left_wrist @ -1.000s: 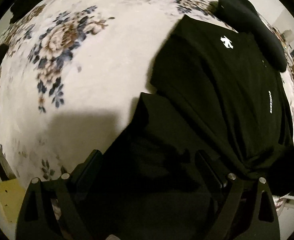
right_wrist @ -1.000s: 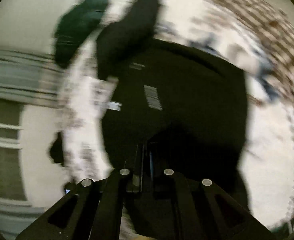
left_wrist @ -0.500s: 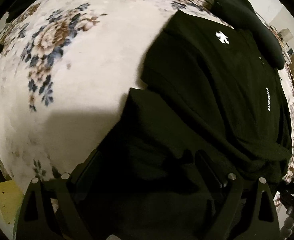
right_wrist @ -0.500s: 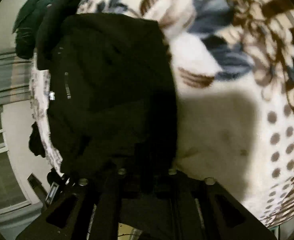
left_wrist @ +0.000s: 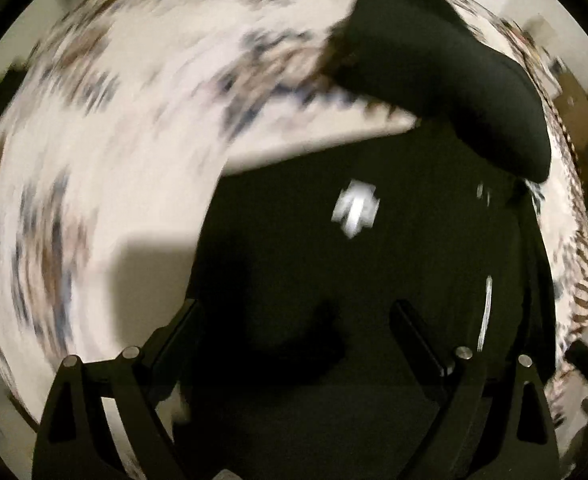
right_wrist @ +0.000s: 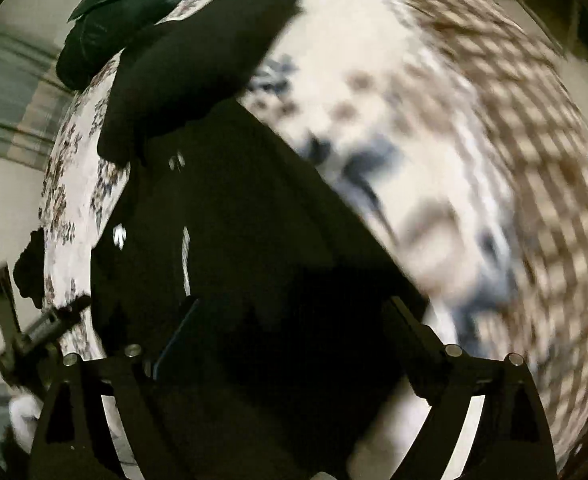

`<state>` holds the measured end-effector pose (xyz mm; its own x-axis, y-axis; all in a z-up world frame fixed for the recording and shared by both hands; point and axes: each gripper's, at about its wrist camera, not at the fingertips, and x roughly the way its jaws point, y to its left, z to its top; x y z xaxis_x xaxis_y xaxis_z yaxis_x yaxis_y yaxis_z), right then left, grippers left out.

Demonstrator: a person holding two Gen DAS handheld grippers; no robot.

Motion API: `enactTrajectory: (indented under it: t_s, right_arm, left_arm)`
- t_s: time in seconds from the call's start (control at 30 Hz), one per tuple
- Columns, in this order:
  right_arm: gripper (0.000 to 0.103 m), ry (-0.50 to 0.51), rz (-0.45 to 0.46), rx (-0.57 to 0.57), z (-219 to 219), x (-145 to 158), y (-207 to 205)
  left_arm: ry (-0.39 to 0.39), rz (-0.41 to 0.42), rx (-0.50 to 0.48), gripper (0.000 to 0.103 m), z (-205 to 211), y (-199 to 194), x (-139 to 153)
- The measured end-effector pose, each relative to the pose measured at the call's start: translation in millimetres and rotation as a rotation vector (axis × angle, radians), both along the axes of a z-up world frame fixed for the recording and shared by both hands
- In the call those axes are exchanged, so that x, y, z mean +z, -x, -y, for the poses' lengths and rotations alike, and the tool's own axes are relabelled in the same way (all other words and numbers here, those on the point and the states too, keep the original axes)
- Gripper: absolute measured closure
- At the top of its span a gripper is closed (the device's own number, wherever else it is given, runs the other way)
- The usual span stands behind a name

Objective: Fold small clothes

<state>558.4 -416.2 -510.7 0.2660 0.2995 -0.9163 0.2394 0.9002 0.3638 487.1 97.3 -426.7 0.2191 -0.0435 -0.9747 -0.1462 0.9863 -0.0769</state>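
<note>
In the left wrist view a cream floral blanket (left_wrist: 105, 184) fills the left of the frame, and the black shirt (left_wrist: 374, 272) with its blurred white logo (left_wrist: 356, 208) lies across the centre and right, a black rolled item (left_wrist: 446, 80) above it at upper right. The left gripper (left_wrist: 298, 320) at the bottom stands wide apart over the shirt, gripping nothing. In the right wrist view the black shirt (right_wrist: 229, 240) runs from centre left to the bottom, and the right gripper (right_wrist: 289, 320) has just been opening, its jaws wide above the cloth, pads not pressing it.

floral bed cover (left_wrist: 141, 168) carries a black garment (left_wrist: 334, 264) and a black pillow (left_wrist: 446, 80).
</note>
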Motion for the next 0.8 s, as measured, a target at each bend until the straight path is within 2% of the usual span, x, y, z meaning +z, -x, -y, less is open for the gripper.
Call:
enactTrajectory:
  t_s: [0.07,0.17,0.27,0.43,0.47,0.5,0.53,0.57,0.6,0.63,0.67,0.7,0.8]
  right_arm:
    - [0.011,0.010,0.000,0.024,-7.0,-4.3,-38.1]
    - [0.011,0.034,-0.016,0.068,-18.2,-20.4,-104.7]
    - [0.011,0.055,-0.046,0.105,-27.9,-39.5,-154.7]
    - [0.013,0.018,-0.131,0.155,-37.9,-70.5,-191.1]
    - [0.017,0.018,-0.140,0.160,-38.6,-74.0,-194.0]
    - [0.026,0.024,-0.143,0.162,-38.9,-75.2,-195.6]
    - [0.031,0.037,-0.142,0.167,-39.2,-75.8,-196.4]
    - [0.042,0.051,-0.132,0.173,-39.1,-73.8,-197.1]
    - [0.054,0.053,-0.118,0.177,-38.1,-72.3,-194.8]
    - [0.064,0.041,-0.104,0.182,-37.3,-70.6,-190.6]
    - [0.086,0.033,-0.094,0.187,-37.4,-68.2,-189.9]
    - [0.093,0.041,-0.086,0.190,-37.9,-65.3,-185.6]
    - [0.096,0.062,-0.040,0.204,-40.7,-53.9,-181.4]
  left_arm:
    - [-0.020,0.004,-0.067,0.009,11.1,-34.3,-1.4]
    - [-0.021,-0.031,-0.171,0.009,34.2,-90.2,-20.5]
    - [-0.018,-0.069,-0.242,0.009,51.3,-121.8,-42.4]
    - [-0.005,-0.116,-0.310,0.009,67.4,-144.2,-74.0]
    - [-0.013,-0.112,-0.321,0.009,69.1,-144.6,-76.3]
    - [-0.015,-0.099,-0.338,0.010,70.8,-144.2,-77.5]
    - [-0.016,-0.085,-0.350,0.019,72.0,-143.4,-76.7]
    - [-0.005,-0.072,-0.364,0.039,73.7,-142.6,-75.6]
    - [0.000,-0.054,-0.385,0.054,76.6,-141.2,-72.8]
    - [-0.014,-0.042,-0.399,0.082,79.2,-140.4,-70.6]
    - [-0.024,-0.034,-0.407,0.092,79.8,-138.0,-67.7]
    - [-0.032,-0.014,-0.414,0.096,80.9,-136.3,-64.2]
    - [-0.034,0.024,-0.417,0.099,79.2,-127.6,-54.3]
